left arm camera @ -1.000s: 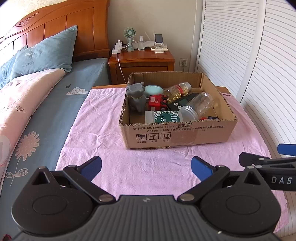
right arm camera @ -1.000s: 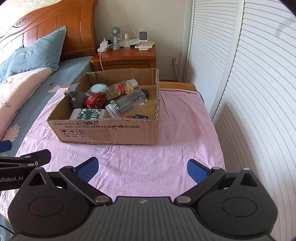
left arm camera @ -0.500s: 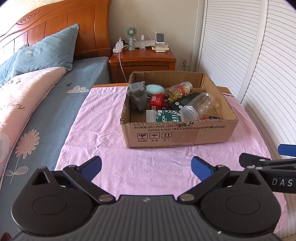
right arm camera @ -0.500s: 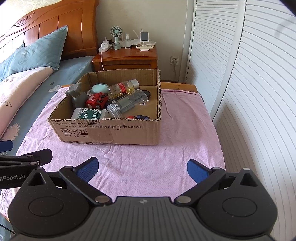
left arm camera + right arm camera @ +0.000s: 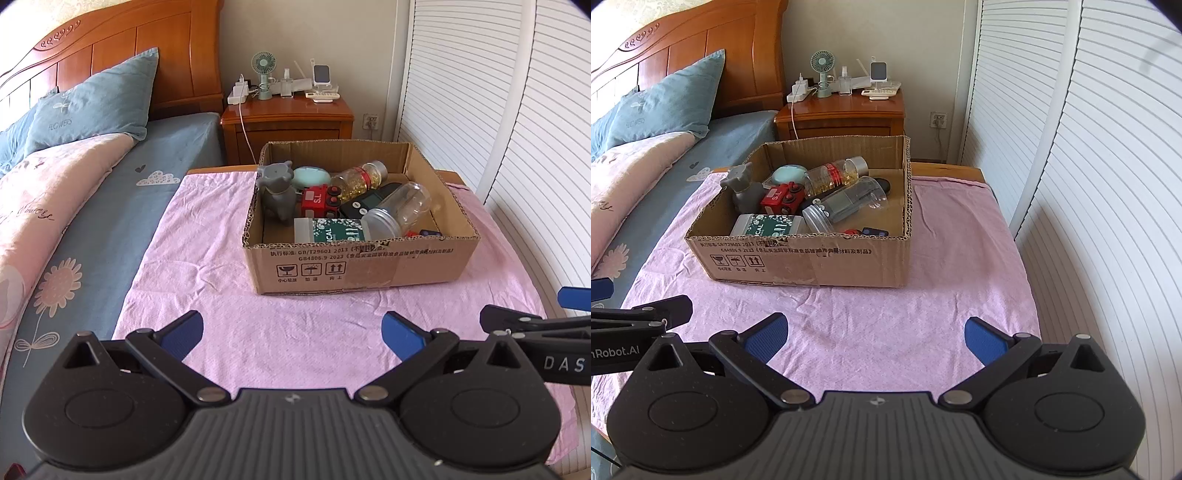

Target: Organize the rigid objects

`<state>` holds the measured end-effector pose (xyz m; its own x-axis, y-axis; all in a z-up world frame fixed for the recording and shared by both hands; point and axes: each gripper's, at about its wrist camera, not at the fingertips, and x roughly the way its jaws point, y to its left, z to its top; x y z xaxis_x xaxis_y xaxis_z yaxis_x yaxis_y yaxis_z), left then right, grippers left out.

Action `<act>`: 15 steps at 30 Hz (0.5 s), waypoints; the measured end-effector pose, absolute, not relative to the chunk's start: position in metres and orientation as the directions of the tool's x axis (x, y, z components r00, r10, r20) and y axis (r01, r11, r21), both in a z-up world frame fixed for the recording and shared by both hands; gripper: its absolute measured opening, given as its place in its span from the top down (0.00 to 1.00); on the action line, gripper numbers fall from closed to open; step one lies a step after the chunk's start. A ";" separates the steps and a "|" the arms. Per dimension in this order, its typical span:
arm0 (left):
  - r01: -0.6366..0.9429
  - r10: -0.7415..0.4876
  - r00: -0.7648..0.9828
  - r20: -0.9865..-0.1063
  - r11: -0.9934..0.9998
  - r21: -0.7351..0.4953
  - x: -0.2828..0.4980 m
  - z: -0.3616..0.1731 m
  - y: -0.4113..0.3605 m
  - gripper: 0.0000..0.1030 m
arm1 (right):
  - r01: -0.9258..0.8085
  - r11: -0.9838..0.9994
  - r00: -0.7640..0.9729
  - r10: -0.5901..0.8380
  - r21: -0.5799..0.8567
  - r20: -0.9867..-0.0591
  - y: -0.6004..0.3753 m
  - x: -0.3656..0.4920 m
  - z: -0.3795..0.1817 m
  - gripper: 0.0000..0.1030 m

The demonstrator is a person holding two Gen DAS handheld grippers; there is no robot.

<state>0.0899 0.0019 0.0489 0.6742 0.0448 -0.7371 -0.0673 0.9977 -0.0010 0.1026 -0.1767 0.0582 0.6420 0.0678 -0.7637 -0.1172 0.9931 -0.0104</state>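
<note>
An open cardboard box (image 5: 354, 269) (image 5: 812, 264) stands on the pink cloth. Inside lie a grey animal figure (image 5: 279, 192) (image 5: 742, 186), a red toy train (image 5: 319, 201) (image 5: 783, 199), a clear empty jar (image 5: 399, 212) (image 5: 842, 208), a bottle of yellow capsules (image 5: 360, 177) (image 5: 836, 173), a green-labelled box (image 5: 332, 230) (image 5: 768, 225), a mint round case (image 5: 312, 175) and a black device (image 5: 369, 201). My left gripper (image 5: 291, 330) is open and empty, short of the box. My right gripper (image 5: 875, 334) is open and empty, also short of it.
The pink cloth (image 5: 207, 266) (image 5: 960, 258) covers a low table beside a bed (image 5: 74, 206). A wooden nightstand (image 5: 288, 118) with a small fan stands behind. White louvred doors (image 5: 1089, 184) run along the right. The other gripper shows at each view's edge (image 5: 535, 325) (image 5: 635, 317).
Both grippers have drawn back and risen slightly, so the box sits a little farther off. Jaws stay open. Nothing in the box has moved.
</note>
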 end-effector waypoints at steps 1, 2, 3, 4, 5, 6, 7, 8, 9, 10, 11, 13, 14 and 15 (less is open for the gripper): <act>-0.065 0.044 0.674 -0.737 0.998 0.000 0.090 0.049 0.002 0.01 | -0.117 0.993 0.642 0.067 -0.011 -0.764 -0.176 0.102 0.058 0.00; -0.063 0.042 0.674 -0.737 0.998 -0.001 0.090 0.049 0.001 0.01 | -0.118 0.993 0.642 0.067 -0.011 -0.764 -0.177 0.103 0.058 0.00; -0.061 0.041 0.674 -0.737 0.998 0.000 0.090 0.049 0.001 0.01 | -0.118 0.993 0.642 0.068 -0.011 -0.764 -0.177 0.103 0.058 0.00; -0.060 0.041 0.674 -0.737 0.998 0.001 0.090 0.050 0.001 0.01 | -0.118 0.993 0.642 0.068 -0.011 -0.764 -0.177 0.103 0.058 0.00; -0.059 0.042 0.674 -0.738 0.998 0.003 0.090 0.050 0.000 0.01 | -0.117 0.993 0.642 0.067 -0.012 -0.764 -0.177 0.103 0.058 0.00; -0.058 0.042 0.672 -0.739 0.998 0.004 0.090 0.050 0.000 0.01 | -0.117 0.993 0.643 0.066 -0.012 -0.763 -0.177 0.103 0.058 0.00; -0.059 0.042 0.672 -0.740 0.998 0.004 0.090 0.049 0.000 0.01 | -0.118 0.993 0.642 0.068 -0.011 -0.763 -0.177 0.103 0.058 0.00; -0.060 0.043 0.671 -0.740 0.998 0.003 0.090 0.049 0.001 0.01 | -0.117 0.993 0.642 0.068 -0.010 -0.764 -0.177 0.103 0.058 0.00; -0.061 0.043 0.671 -0.740 0.998 0.003 0.090 0.049 0.000 0.01 | -0.118 0.993 0.642 0.069 -0.010 -0.763 -0.177 0.103 0.058 0.00; -0.061 0.043 0.671 -0.740 0.998 0.003 0.090 0.049 0.000 0.01 | -0.118 0.993 0.642 0.068 -0.011 -0.764 -0.177 0.103 0.058 0.00; -0.062 0.044 0.671 -0.740 0.998 0.004 0.090 0.049 0.001 0.01 | -0.118 0.993 0.643 0.067 -0.012 -0.763 -0.177 0.102 0.058 0.00; -0.062 0.044 0.671 -0.740 0.998 0.003 0.090 0.049 0.000 0.01 | -0.119 0.993 0.642 0.070 -0.010 -0.763 -0.177 0.102 0.058 0.00; -0.063 0.044 0.671 -0.740 0.998 0.002 0.090 0.049 0.001 0.01 | -0.119 0.993 0.642 0.069 -0.011 -0.763 -0.177 0.102 0.057 0.00; -0.062 0.043 0.671 -0.741 0.998 0.002 0.090 0.049 0.000 0.01 | -0.119 0.993 0.643 0.068 -0.011 -0.763 -0.177 0.102 0.057 0.00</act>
<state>0.0901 0.0005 0.0490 0.6705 0.0432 -0.7406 -0.0625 0.9980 0.0017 0.1021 -0.1768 0.0574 0.6428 0.0684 -0.7630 -0.1191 0.9928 -0.0113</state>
